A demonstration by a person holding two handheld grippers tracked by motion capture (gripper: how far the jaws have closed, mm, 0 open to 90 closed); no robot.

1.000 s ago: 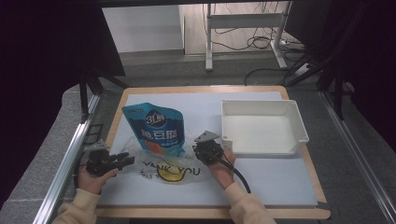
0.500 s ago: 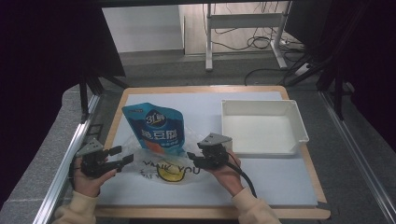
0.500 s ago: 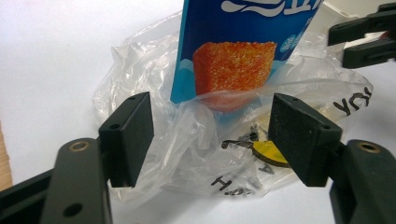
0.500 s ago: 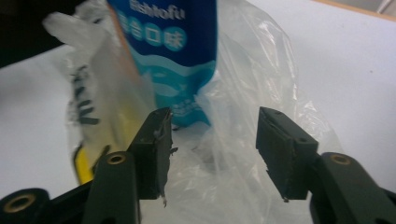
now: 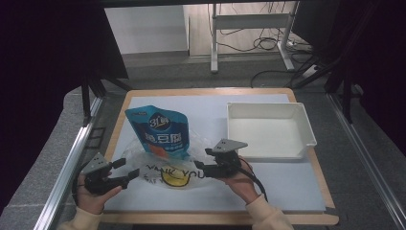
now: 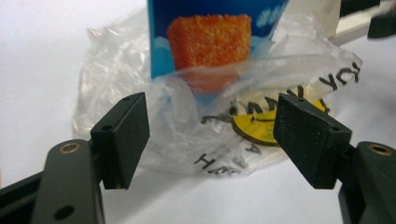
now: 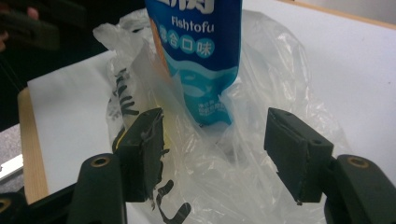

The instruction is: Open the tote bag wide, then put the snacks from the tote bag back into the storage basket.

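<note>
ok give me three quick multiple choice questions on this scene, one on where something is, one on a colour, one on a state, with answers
1. Where is the white tray?
A. on the table's right half
B. on the floor
C. under the pouch

2. What colour is the snack pouch?
A. red
B. blue
C. green

3. How do the jaws of the left gripper stand?
A. shut on the tray
B. shut on the pouch
C. open, with the plastic bag ahead of them

Answers:
1 A, the high view shows the tray right of the pouch on the white mat.
2 B, its front is blue with an orange picture.
3 C, the left gripper view shows a wide gap between the jaws and nothing clamped.
</note>
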